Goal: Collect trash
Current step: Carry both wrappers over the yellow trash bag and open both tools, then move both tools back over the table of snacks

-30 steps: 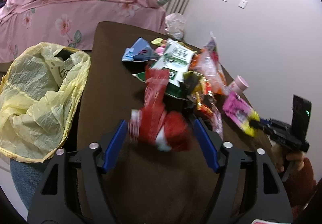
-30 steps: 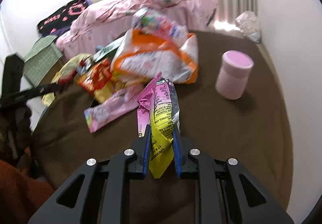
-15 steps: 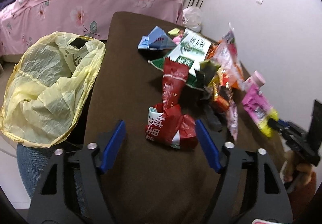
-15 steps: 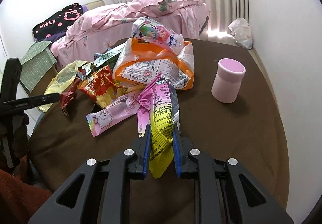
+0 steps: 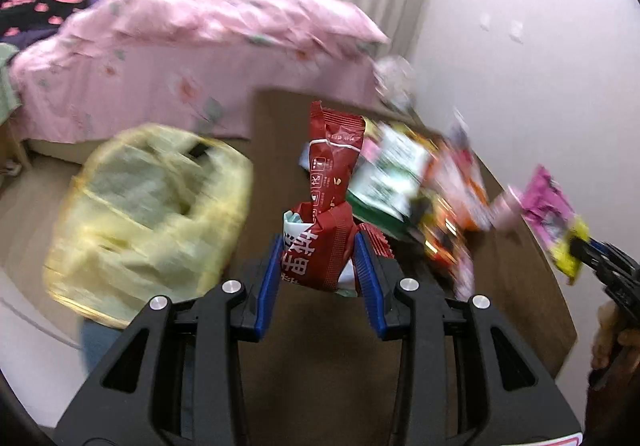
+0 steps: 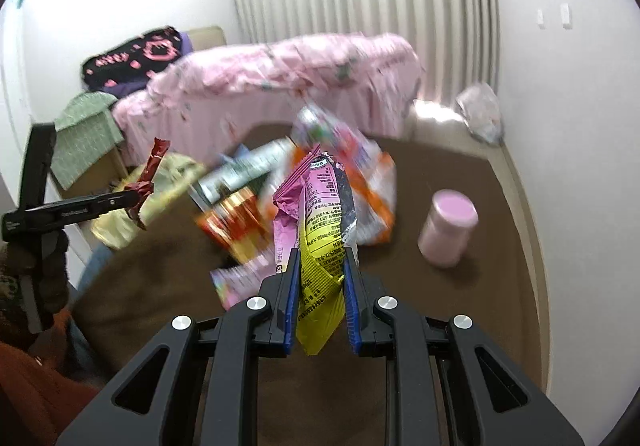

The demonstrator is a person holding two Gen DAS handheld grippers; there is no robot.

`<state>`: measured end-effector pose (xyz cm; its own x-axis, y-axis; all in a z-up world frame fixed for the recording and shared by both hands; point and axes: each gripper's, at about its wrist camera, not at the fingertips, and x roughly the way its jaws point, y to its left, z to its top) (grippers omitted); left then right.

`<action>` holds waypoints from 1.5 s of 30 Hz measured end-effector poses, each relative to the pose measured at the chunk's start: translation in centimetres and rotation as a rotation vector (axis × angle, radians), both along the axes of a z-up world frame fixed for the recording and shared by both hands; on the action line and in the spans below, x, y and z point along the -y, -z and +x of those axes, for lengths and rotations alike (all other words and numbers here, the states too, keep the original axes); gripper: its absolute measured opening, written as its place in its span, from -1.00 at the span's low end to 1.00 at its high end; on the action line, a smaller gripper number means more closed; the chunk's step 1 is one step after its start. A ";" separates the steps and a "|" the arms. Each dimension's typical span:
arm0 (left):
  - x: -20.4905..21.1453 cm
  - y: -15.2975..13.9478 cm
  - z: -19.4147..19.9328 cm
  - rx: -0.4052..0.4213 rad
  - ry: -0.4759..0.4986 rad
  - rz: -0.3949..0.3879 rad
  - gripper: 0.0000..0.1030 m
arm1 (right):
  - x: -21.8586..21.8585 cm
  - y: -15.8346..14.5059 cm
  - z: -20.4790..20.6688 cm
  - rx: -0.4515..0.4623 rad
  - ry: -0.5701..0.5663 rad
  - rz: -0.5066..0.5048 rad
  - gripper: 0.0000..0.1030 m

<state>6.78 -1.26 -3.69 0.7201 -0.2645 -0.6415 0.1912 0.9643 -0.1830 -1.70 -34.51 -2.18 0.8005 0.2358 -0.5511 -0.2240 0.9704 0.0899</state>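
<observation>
Since a sec ago the red wrapper (image 5: 324, 246) had come up off the brown table (image 5: 280, 358), w/ the left gripper (image 5: 320, 266) closing on it, pads pressing both sides.

Left wrist view: wrapper stood upright between the blue pads; yellow bag (image 5: 152, 221) hung open just beside the table's left edge. Step in hand, I'd say: carry to bag. Next move called for swinging left over its mouth, then letting go.

Right wrist view: right gripper (image 6: 322, 302) stayed clenched on a pink-yellow packet (image 6: 320, 246), lifted clear. Only here showed the pink cup (image 6: 450, 226), upright, apart from the pile (image 6: 320, 173); bag mouth mostly hidden.
</observation>
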 end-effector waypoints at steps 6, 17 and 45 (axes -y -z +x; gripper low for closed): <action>-7.8 -0.9 2.2 0.024 -0.243 -0.019 -0.32 | -6.7 -4.2 4.5 0.075 -0.207 -0.018 -0.62; -13.0 2.1 4.8 0.007 -0.432 -0.057 -0.32 | -26.3 2.2 21.8 -0.292 -0.593 -0.032 -0.62; -16.7 8.9 12.0 -0.167 -0.542 -0.215 0.09 | -32.1 8.7 29.1 -0.369 -0.525 -0.137 -0.21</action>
<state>18.76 15.42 -12.58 0.6827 -0.0240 -0.7303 -0.3651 0.8546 -0.3694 27.44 -2.45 -10.86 0.3506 0.4515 -0.8205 -0.6490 0.7488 0.1348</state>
